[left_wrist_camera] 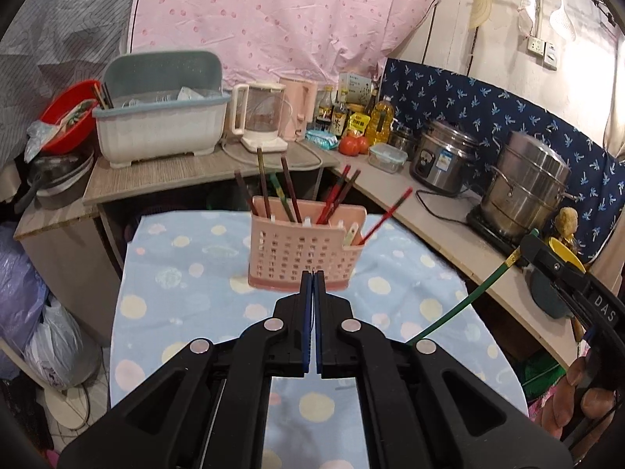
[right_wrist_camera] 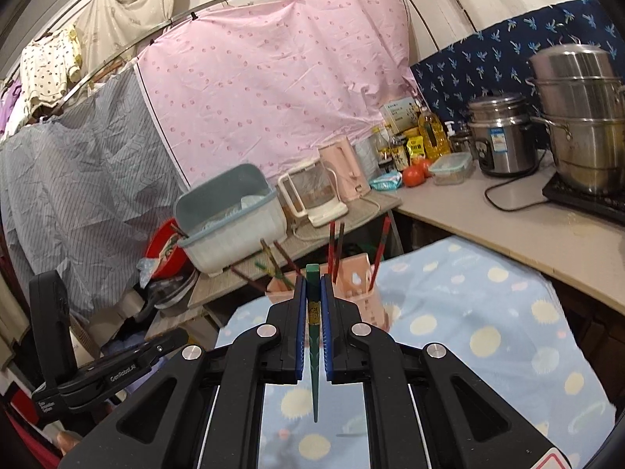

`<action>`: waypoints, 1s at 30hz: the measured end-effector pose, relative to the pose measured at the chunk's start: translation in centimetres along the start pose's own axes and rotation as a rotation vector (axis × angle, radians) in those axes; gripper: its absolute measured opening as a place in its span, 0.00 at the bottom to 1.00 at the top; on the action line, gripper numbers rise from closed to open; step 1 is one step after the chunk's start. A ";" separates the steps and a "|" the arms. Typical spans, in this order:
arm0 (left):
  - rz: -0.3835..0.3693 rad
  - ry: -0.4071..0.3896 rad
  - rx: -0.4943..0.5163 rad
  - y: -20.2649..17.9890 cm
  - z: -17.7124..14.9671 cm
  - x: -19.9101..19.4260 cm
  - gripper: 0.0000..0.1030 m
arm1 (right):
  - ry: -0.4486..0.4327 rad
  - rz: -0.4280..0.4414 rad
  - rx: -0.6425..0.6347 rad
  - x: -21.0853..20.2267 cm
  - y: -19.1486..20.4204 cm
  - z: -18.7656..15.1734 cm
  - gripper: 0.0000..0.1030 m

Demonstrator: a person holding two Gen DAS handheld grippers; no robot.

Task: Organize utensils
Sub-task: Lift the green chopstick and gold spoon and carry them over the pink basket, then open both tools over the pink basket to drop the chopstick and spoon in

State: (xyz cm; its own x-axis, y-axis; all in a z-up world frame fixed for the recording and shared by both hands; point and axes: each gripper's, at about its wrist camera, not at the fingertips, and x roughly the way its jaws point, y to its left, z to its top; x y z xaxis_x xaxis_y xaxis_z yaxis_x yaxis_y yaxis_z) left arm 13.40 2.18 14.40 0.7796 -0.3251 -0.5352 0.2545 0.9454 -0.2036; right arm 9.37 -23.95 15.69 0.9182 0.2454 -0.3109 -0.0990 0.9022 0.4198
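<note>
The right gripper is pinching one slim green chopstick, its square end pointing toward the pink perforated plastic utensil caddy and its thin tip trailing back between the fingers. The left gripper is pressed together on nothing, hovering just before the same caddy, which stands near the far edge of the counter covered in a blue spotted cloth.

By my judgement the sorting is nearly finished: no loose utensil shows on the cloth, and only the held chopstick is left to slot in. Counted from the left wrist view, about seven chopsticks stand in the caddy: four in the left compartment, two in the middle, one red leaning out on the right, beside a pale utensil handle.
</note>
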 end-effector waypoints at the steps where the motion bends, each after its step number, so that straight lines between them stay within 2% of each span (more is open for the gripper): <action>1: -0.001 -0.008 0.001 0.0 0.7 0.1 0.01 | -0.010 0.002 0.000 0.4 0.1 0.7 0.07; 8: 0.001 -0.097 0.017 -0.1 7.1 0.9 0.01 | -0.084 0.005 -0.003 4.1 0.8 6.4 0.07; 15: -0.009 -0.165 0.020 0.0 12.3 3.0 0.01 | -0.129 -0.003 0.012 8.2 1.1 9.9 0.07; 22: 0.000 -0.131 0.009 0.8 14.1 7.3 0.01 | -0.118 -0.030 0.006 12.4 0.8 10.6 0.07; 30: -0.012 -0.083 -0.032 2.0 13.9 11.4 0.01 | -0.073 -0.052 -0.011 16.0 0.4 9.2 0.07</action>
State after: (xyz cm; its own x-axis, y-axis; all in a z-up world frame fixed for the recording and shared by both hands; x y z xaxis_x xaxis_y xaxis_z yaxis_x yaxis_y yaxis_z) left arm 30.74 0.68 19.23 0.8218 -0.3320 -0.4631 0.2464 0.9398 -0.2366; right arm 27.52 -22.92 18.77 0.9477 0.1717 -0.2692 -0.0539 0.9170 0.3952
